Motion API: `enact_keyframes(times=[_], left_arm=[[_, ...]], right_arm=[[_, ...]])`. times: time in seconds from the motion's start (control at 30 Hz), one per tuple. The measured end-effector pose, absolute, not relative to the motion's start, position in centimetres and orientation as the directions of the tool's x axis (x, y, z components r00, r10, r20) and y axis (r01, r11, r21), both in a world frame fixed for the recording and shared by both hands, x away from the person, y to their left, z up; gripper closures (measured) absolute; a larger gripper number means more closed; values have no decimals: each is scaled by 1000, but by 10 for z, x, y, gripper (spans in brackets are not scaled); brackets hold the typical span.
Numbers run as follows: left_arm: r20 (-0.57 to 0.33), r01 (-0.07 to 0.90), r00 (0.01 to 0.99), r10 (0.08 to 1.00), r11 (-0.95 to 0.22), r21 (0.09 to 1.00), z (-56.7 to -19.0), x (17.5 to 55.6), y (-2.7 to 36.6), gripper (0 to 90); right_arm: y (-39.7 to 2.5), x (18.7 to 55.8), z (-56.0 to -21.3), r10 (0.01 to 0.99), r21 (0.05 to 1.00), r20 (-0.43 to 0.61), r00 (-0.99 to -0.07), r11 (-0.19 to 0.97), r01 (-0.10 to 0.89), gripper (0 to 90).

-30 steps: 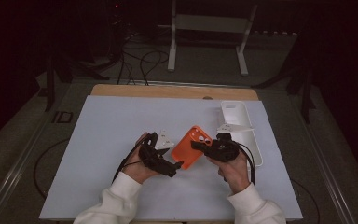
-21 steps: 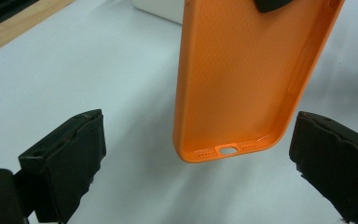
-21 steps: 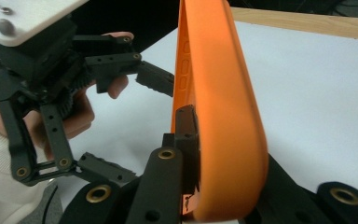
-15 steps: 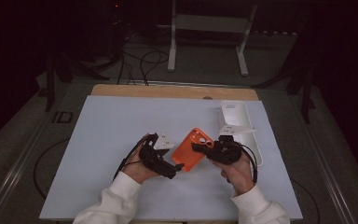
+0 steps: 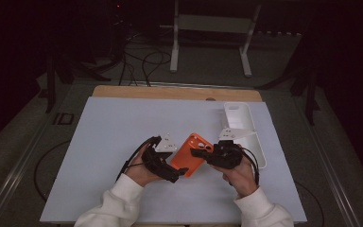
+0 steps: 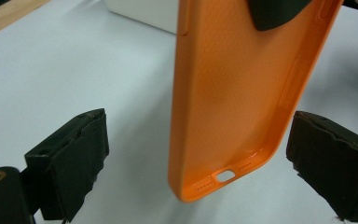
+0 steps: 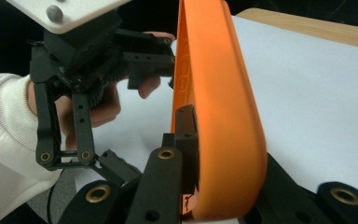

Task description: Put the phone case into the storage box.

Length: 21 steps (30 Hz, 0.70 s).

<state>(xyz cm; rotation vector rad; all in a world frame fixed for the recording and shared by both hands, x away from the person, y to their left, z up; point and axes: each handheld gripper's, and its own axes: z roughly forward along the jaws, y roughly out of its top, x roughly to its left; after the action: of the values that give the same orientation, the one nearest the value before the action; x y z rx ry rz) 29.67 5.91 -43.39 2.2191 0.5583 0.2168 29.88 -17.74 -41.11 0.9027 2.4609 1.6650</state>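
Right gripper (image 5: 199,152) is clamped on the orange phone case (image 5: 192,154), jaws pinching the case's camera-end edge; in the right gripper view one black jaw sits inside the case (image 7: 216,112) against its inner wall, the other under the outer side. Case is held up off the white table mat (image 5: 123,127), tilted, roughly mid-table and slightly toward the near side, w/ its port end pointing near-left. Left gripper (image 5: 182,172) is wide open around that port end: in the left gripper view the case (image 6: 233,93) hangs between the two black pads (image 6: 74,158), clear gap on both sides, not touching either; bottom edge w/ charging cutout and speaker holes faces the camera. Right gripper's jaw tip shows as a dark shape at the top of the case there. White tray (image 5: 246,130) lies far-right on the mat, just beyond the right hand (image 5: 241,175); its near part is partly hidden by the gripper plate. Left hand (image 5: 139,170) sits near-left of the case. Mat is open to the left and far side; wooden table edge (image 5: 170,92) runs along the far side of the mat. Both sleeves are white.
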Motion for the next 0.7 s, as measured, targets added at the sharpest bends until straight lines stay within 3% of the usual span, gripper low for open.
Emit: enact_keyframes(times=[0.33, 0.7], left_arm=[[-68, 305, 913, 402, -561, 770, -436, 294, 59, 211], [-151, 302, 941, 302, -554, 776, -438, 294, 60, 524]], right_arm=[[-174, 295, -409, 417, 877, 264, -870, 271, 396, 847], [-177, 295, -409, 358, 886, 272, -893, 269, 378, 850]])
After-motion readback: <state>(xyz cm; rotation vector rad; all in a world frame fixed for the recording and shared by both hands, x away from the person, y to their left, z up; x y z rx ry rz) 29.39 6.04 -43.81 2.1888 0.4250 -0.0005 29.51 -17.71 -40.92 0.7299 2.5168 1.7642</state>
